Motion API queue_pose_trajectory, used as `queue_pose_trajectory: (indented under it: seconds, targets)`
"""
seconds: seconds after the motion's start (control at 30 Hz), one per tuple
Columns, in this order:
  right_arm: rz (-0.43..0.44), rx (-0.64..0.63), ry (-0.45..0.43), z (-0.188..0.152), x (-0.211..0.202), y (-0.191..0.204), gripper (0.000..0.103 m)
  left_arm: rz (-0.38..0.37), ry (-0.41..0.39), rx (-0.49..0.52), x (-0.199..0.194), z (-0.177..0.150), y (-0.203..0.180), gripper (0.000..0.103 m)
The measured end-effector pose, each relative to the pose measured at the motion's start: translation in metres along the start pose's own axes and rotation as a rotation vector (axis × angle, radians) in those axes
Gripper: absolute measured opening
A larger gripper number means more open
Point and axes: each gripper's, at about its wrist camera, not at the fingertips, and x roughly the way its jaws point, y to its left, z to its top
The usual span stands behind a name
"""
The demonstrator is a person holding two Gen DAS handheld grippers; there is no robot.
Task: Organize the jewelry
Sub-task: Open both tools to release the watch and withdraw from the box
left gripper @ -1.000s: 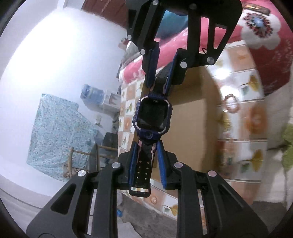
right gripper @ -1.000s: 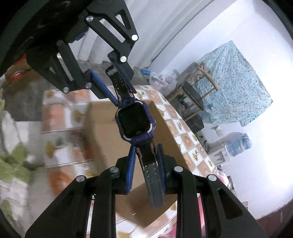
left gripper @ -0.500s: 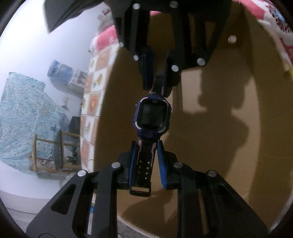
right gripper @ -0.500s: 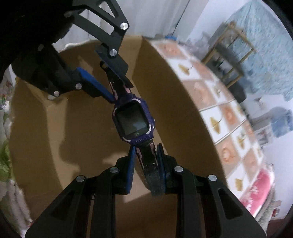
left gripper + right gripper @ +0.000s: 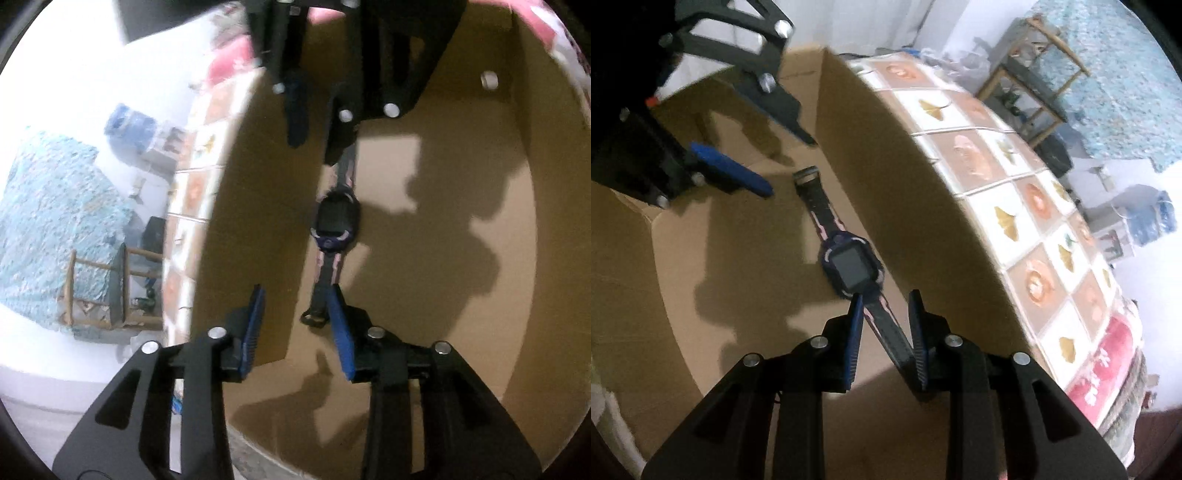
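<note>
A dark blue smartwatch (image 5: pixel 334 225) lies stretched out on the floor of a cardboard box (image 5: pixel 443 332). My left gripper (image 5: pixel 297 328) is open and its jaws are opening. The buckle end of the strap (image 5: pixel 314 317) lies free beside its right pad, which does not press on it. In the right wrist view the watch (image 5: pixel 851 267) runs away from my right gripper (image 5: pixel 884 328). The holed strap end (image 5: pixel 886 332) crosses slantwise between its two pads, which still hold it. The left gripper (image 5: pixel 788 166) hangs open over the far buckle end. The right gripper (image 5: pixel 314 149) shows at the top of the left wrist view.
The box walls (image 5: pixel 905 184) rise close around both grippers. Outside lies a tiled, leaf-patterned surface (image 5: pixel 1015 221) with red fabric (image 5: pixel 1104 362) at its end. Further off stand a wooden stool (image 5: pixel 110 288), a blue patterned cloth (image 5: pixel 48 221) and a water bottle (image 5: pixel 125 122).
Both grippers sank into the box. The left jaws spread and let go of the buckle end, and the watch came to rest on the box floor.
</note>
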Motion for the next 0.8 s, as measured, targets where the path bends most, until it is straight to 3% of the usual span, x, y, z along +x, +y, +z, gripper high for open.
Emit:
queue_pose_trajectory:
  seconds: [0.1,0.23,0.3,0.4,0.47,0.57,0.63,0.8]
  targets:
    - [-0.048,0.092,-0.105,-0.013,-0.05,-0.006,0.026,0.035,-0.044,-0.114,-0.04,-0.007,0.011,0.049]
    - [-0.114,0.227,-0.307,-0.047,-0.133,0.014,0.053,0.072,-0.145,-0.334,-0.097,-0.028,0.023,0.068]
    - [-0.117,0.279,-0.386,-0.069,-0.163,0.038,0.061,0.083,-0.188,-0.447,-0.128,-0.042,0.014,0.079]
    - [-0.07,0.365,-0.448,-0.101,-0.178,0.073,0.073,0.08,-0.253,-0.636,-0.166,-0.074,-0.024,0.087]
    - [0.038,0.471,-0.426,-0.126,-0.163,0.109,0.076,0.061,-0.247,-0.72,-0.171,-0.085,-0.055,0.087]
    - [0.108,0.644,-0.271,-0.146,-0.109,0.147,0.076,0.013,-0.148,-0.836,-0.146,-0.096,-0.108,0.088]
    - [0.091,0.73,-0.16,-0.151,-0.078,0.165,0.076,-0.034,-0.05,-0.92,-0.116,-0.098,-0.128,0.088]
    - [0.036,0.867,-0.06,-0.153,-0.041,0.177,0.076,-0.102,0.023,-1.076,-0.066,-0.113,-0.15,0.088]
